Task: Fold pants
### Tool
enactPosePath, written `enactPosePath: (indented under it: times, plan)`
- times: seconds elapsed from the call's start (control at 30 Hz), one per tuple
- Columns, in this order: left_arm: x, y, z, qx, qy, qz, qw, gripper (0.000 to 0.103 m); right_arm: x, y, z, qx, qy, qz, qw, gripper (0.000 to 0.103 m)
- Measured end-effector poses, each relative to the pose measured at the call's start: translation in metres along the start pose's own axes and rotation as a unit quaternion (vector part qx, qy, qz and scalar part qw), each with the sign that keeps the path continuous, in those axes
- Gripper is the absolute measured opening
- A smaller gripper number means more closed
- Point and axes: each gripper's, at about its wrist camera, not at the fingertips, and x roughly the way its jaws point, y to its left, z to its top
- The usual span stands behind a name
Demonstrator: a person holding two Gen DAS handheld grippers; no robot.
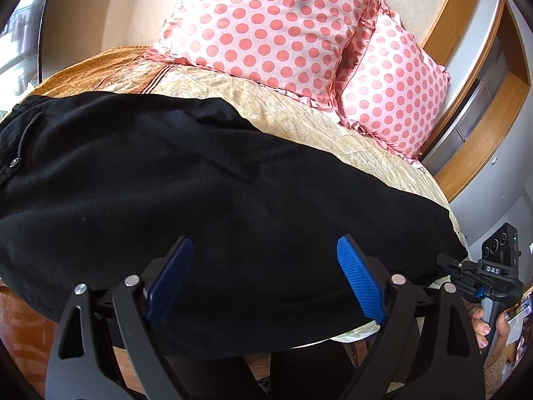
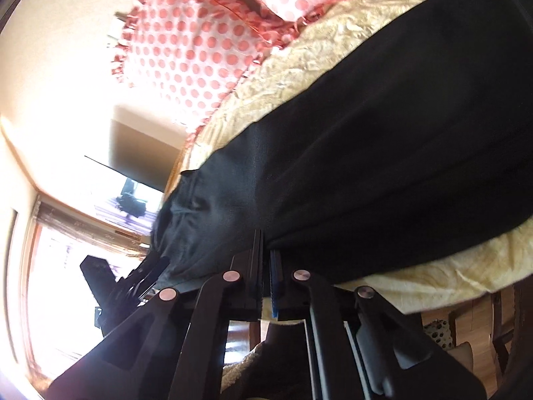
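Two pink frilled pillows with coral polka dots (image 1: pixel 266 26) lie at twelve and two o'clock on a cream, leaf-patterned bedspread (image 1: pixel 333 133). An orange patterned cloth (image 1: pixel 100 66) lies at ten o'clock, a wooden-framed wall panel (image 1: pixel 473 76) at three.

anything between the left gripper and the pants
Nothing visible. The left gripper hangs open right over the near edge of the pants, with only black cloth between its fingers. The pillows lie far behind.
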Motion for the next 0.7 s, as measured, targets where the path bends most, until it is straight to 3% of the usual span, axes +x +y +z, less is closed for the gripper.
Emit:
enactPosePath:
  times: [0.17, 0.3, 0.43, 0.47, 0.57, 0.7]
  plan:
    - [0.006, -0.003, -0.001, 0.007, 0.006, 0.005, 0.9999, 0.09, 0.004, -0.015, -0.008, -0.004, 0.019, -0.081, 0.996, 0.003]
    - [0.013, 0.0, -0.004, 0.002, 0.022, 0.006, 0.9997, 0.09, -0.005, -0.015, -0.008, -0.009, 0.036, -0.077, 0.996, 0.004]
    - [0.012, 0.003, -0.007, 0.006, 0.021, 0.007, 0.9997, 0.09, -0.036, -0.022, -0.001, -0.003, -0.002, -0.078, 0.997, 0.005]
    - [0.012, 0.004, -0.007, 0.005, 0.02, 0.006, 0.9998, 0.09, -0.047, -0.029, 0.002, 0.014, -0.017, -0.078, 0.997, 0.01]
    - [0.014, 0.007, -0.008, 0.002, 0.023, 0.011, 0.9997, 0.091, -0.06, -0.046, 0.011, 0.054, -0.043, -0.074, 0.995, 0.046]
    - [0.015, 0.009, -0.011, 0.003, 0.025, 0.012, 0.9996, 0.091, -0.068, -0.068, 0.019, 0.118, -0.068, -0.038, 0.99, 0.048]
